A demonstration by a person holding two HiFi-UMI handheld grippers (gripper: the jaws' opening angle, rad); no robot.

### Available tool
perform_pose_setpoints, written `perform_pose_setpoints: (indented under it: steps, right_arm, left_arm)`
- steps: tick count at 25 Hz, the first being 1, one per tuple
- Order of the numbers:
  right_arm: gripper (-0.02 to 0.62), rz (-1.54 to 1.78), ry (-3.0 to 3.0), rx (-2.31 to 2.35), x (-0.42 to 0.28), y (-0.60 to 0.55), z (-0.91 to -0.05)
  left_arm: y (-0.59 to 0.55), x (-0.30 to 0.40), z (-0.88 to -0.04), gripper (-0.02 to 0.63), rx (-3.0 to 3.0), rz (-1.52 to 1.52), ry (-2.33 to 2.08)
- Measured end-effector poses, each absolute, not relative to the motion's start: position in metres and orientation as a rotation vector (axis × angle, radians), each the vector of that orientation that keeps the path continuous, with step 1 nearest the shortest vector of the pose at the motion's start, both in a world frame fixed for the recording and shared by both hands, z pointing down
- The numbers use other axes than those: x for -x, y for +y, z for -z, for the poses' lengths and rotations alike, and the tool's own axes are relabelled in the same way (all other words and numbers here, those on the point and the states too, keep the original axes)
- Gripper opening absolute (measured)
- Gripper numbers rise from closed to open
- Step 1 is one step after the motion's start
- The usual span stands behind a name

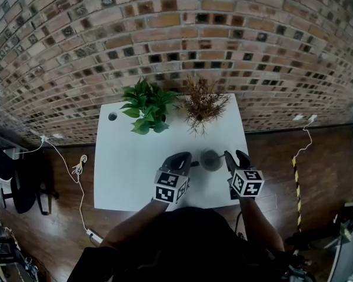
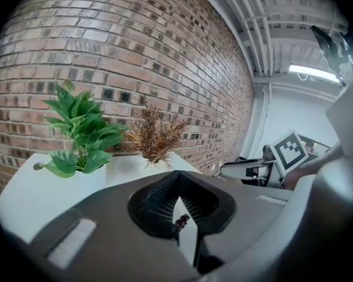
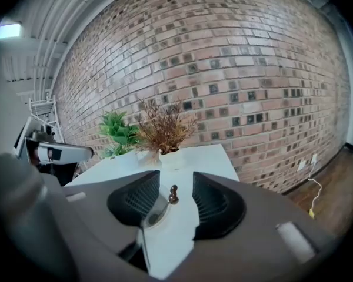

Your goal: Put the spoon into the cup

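Already in: thin spoon w/ dark beaded end [image 3: 173, 194] stands in clear glass cup [image 1: 211, 159] on white bench [image 1: 123, 175]. Right gripper [image 3: 176, 175] jaws wide apart, bead betw. them, untouched. Left gripper [image 2: 176, 175] jaws closed tip to tip. We judge a skewed pull-back could snag the bead and tip the cup.

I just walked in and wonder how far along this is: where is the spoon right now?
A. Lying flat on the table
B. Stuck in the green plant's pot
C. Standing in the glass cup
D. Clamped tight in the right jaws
C: the spoon stands inside the cup, its knobbed end up between the right gripper's open jaws, touching neither.
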State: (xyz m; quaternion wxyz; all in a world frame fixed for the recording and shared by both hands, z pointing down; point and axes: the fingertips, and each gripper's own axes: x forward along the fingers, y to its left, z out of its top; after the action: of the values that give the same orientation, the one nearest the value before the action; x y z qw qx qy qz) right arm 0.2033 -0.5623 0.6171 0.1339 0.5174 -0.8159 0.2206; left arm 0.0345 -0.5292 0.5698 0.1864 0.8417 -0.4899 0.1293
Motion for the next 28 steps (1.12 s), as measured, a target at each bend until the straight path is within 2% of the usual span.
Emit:
perform_pose_setpoints:
  steps: [7,11,17,23,28]
  right_arm:
    - [0.148,-0.635,-2.429,-1.566,-0.2,-0.529,-0.57]
    - [0.064,-0.6,-2.477,-1.568,-0.181,-0.511,-0.542]
    - [0.013,-0.515,-2.526,-1.56,-0.144,-0.474,-0.518]
    - [0.006,-0.515,-2.652,-1.44,-0.155,-0.441,-0.504]
    - [0.006,-0.496,-2.673,-1.37,-0.204,-0.404,-0.498]
  left_arm:
    - [-0.498,0.013,-0.548,-0.006,-2.426,-0.305,-1.447]
    - [-0.473,0.045,-0.526,-0.006,-2.45,-0.231,-1.482]
    - [-0.424,0.082,-0.511,-0.006,-2.47,-0.198,-1.51]
    - [-0.381,0.063,-0.499,-0.006,-2.437,-0.177,-1.565]
    - [-0.34,0.007,-0.483,-0.006,-2.445,-0.145,-1.602]
